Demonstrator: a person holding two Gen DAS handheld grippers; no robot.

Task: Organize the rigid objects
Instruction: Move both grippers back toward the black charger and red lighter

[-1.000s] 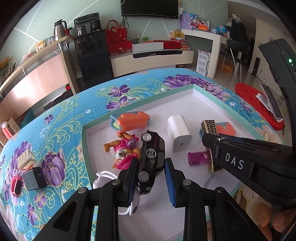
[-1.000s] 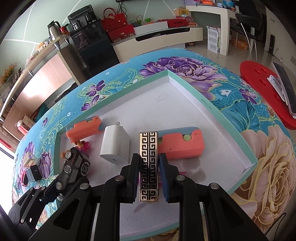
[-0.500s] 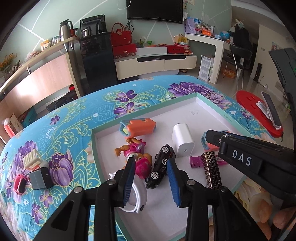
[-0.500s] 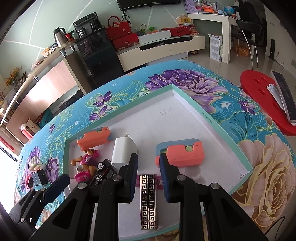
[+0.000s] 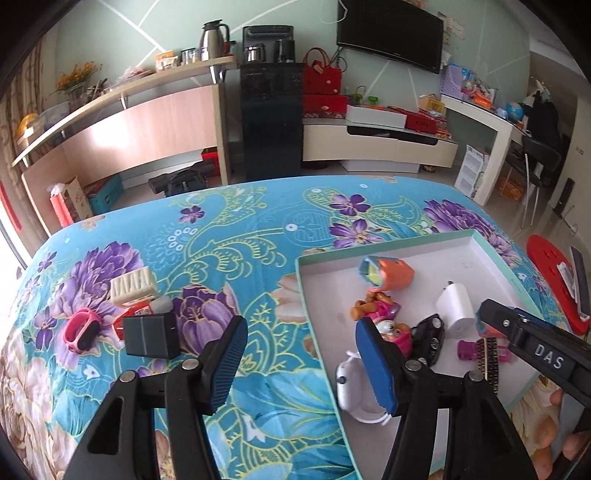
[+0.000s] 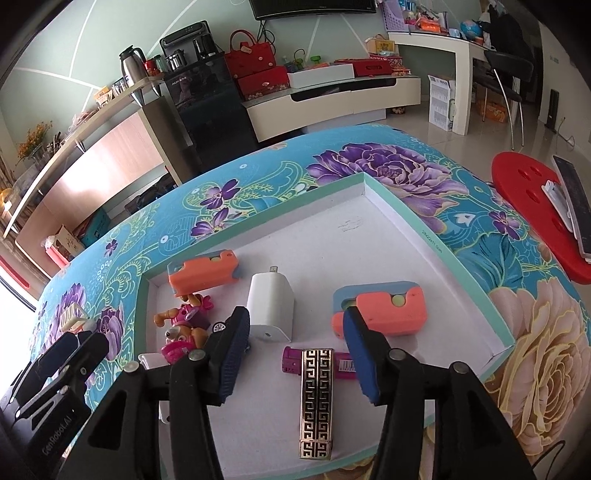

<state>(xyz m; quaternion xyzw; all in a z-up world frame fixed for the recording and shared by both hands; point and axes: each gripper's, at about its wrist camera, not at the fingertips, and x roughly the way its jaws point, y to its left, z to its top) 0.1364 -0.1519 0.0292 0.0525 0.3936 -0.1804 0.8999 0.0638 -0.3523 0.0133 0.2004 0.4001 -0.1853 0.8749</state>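
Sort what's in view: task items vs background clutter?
Job:
white tray
black toy car
gold-patterned case
white charger
pup figure
black box and pink band, on the cloth outside the tray

Lying about:
TV
red bags
red stool

Home living room: wall TV, media console.

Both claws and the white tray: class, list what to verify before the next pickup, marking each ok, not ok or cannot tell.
1. Left claw open and empty: ok; its jaws have just been opening.
2. Right claw open, clear of the gold patterned case: ok; jaws just opened too.
3. Toy car lying inside the tray: ok.
4. All items tidied into the tray: not ok; black box and pink band lie on the cloth.
5. Black box graspable: cannot tell.
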